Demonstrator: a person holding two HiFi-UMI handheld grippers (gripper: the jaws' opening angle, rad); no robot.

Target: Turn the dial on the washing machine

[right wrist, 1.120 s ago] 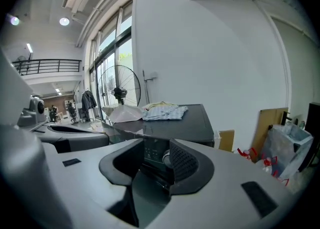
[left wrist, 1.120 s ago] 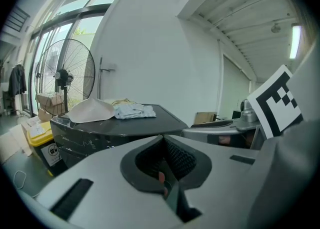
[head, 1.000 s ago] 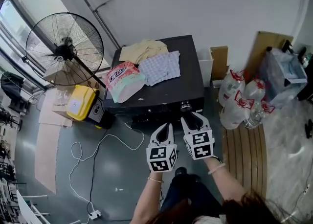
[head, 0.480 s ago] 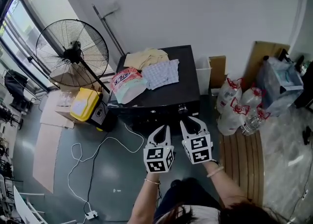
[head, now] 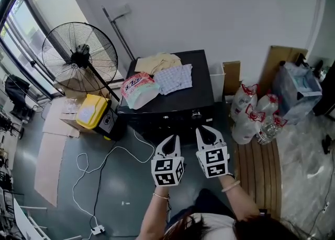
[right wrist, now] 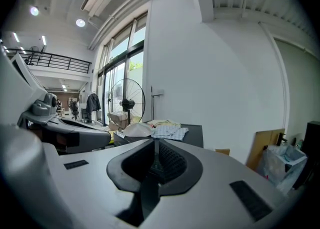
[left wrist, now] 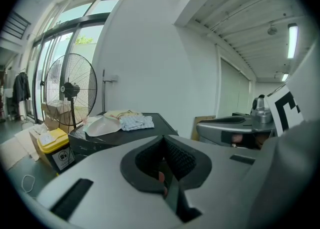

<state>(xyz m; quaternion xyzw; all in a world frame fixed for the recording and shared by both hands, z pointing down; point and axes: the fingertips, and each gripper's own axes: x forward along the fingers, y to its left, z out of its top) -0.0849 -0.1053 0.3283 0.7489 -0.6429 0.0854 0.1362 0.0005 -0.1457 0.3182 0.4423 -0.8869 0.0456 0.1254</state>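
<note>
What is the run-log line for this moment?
left gripper: shut, empty | right gripper: jaws just closing, shut, empty | dial: untouched, ahead of right gripper | washing machine: clothes on top

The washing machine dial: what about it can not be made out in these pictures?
- Head view: the dial is too small; its marks and setting cannot be read.
- Left gripper view: the left gripper's own body hides the washing machine's front where the dial sits.
- Right gripper view: the right gripper hides it likewise.
</note>
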